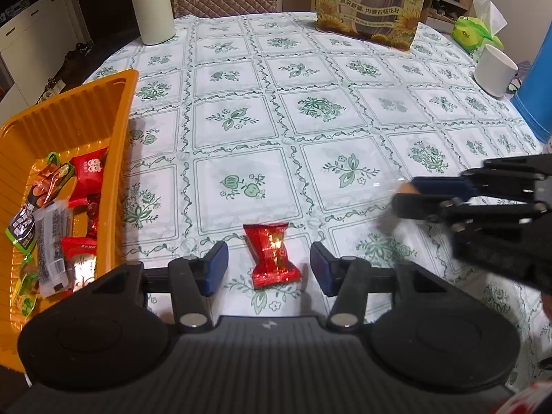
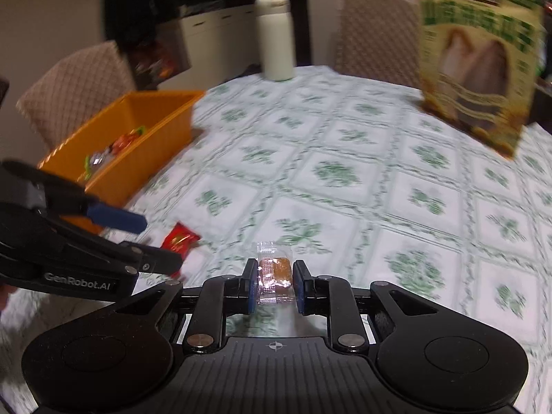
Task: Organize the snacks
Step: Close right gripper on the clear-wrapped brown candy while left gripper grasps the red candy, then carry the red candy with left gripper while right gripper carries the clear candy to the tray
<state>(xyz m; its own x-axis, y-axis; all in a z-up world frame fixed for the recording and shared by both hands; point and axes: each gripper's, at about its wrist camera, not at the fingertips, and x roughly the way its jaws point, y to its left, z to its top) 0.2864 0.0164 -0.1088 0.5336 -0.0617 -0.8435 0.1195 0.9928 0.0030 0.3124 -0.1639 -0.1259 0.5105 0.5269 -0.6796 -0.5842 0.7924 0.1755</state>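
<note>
Left gripper (image 1: 269, 267) open w/ red candy (image 1: 273, 255) between, right gripper (image 2: 275, 284) clamping clear-wrapped snack (image 2: 274, 274)

A floral-tiled tablecloth (image 1: 310, 110) covers the table; quilted chairs (image 2: 74, 89) stand at its far edge, white cabinets (image 1: 27, 34) beyond.

1. Your left gripper (image 1: 269, 264) hovers low, jaws spread wide, pads clear of everything.
2. Your right gripper (image 2: 275, 284) sits at its 3 o'clock, jaws clamped, pointing toward 9 o'clock.
</note>
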